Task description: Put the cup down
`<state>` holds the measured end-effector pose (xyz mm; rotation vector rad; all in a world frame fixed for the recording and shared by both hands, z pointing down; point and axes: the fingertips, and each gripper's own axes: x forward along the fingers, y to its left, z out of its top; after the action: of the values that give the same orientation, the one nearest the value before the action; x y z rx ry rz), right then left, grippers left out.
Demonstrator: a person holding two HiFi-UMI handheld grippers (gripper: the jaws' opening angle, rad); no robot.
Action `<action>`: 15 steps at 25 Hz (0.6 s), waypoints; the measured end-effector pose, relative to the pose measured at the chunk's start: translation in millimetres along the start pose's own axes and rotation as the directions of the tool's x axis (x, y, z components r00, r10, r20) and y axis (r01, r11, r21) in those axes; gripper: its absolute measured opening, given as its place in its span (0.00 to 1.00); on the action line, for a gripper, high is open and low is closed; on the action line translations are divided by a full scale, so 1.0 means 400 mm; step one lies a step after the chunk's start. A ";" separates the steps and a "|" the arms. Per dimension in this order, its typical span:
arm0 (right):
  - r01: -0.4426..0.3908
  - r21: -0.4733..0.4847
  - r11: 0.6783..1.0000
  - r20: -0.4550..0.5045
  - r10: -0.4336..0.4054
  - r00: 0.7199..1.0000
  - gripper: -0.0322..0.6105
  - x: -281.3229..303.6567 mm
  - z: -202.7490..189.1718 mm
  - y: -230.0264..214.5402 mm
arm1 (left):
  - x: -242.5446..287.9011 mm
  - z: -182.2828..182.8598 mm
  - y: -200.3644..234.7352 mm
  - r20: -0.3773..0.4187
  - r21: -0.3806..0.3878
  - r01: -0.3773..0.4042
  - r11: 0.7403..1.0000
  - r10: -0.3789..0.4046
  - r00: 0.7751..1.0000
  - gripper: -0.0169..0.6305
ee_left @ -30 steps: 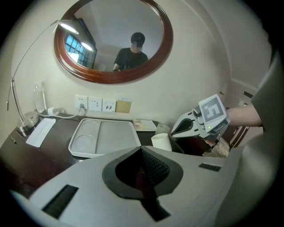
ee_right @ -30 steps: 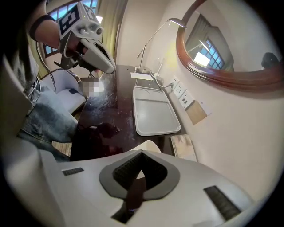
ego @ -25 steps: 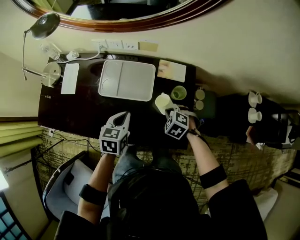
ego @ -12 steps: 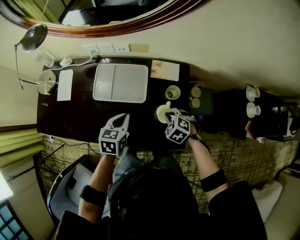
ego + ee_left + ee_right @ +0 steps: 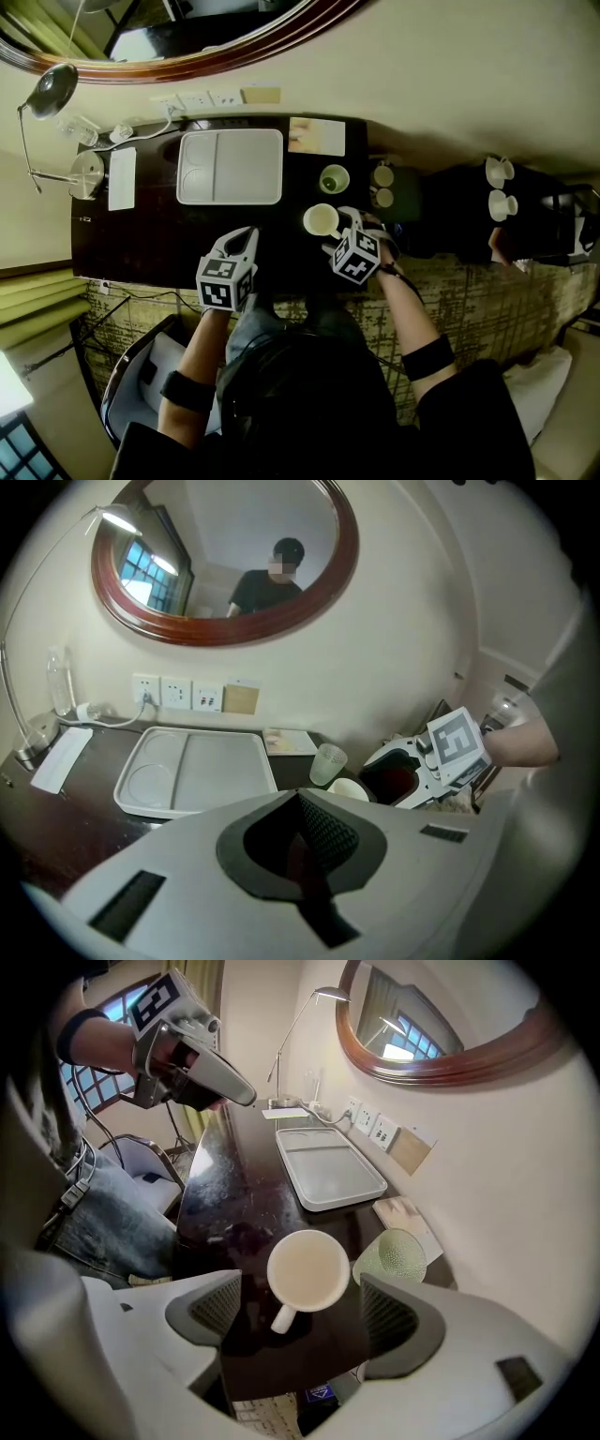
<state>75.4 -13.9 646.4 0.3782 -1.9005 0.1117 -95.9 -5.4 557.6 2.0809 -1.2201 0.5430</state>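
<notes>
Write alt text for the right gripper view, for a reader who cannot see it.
A white cup stands upright on a dark table between the right tongs, whose jaws have just been opening and stand clear of it. A green glass sits beside the cup, and a white tray lies farther along the table.

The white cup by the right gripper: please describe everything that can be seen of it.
The cup is cream-white, glossy like ceramic, with one small handle, and looks empty. It stands upright on the dark table, handle toward the right gripper, whose jaws have just been opening and now stand apart on either side, not touching it. A green glass stands near, apart.
</notes>
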 end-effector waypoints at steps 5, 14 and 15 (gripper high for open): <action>0.004 0.007 1.000 0.005 -0.004 1.000 0.72 -0.005 0.009 -0.013 | -0.008 -0.015 -0.002 -0.004 -0.002 -0.003 1.000 0.003 1.000 0.03; -0.020 -0.023 1.000 -0.025 0.020 0.999 0.75 0.015 0.024 -0.020 | -0.019 -0.035 0.024 0.002 -0.015 -0.028 0.999 0.028 1.000 0.03; -0.023 -0.033 0.999 -0.030 0.022 0.999 0.75 0.018 0.023 -0.020 | -0.021 -0.039 0.025 0.000 -0.018 -0.029 0.999 0.029 1.000 0.03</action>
<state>67.4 -25.5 648.8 0.3314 -1.8750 0.1001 -109.2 7.2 566.6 2.0515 -1.2527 0.5429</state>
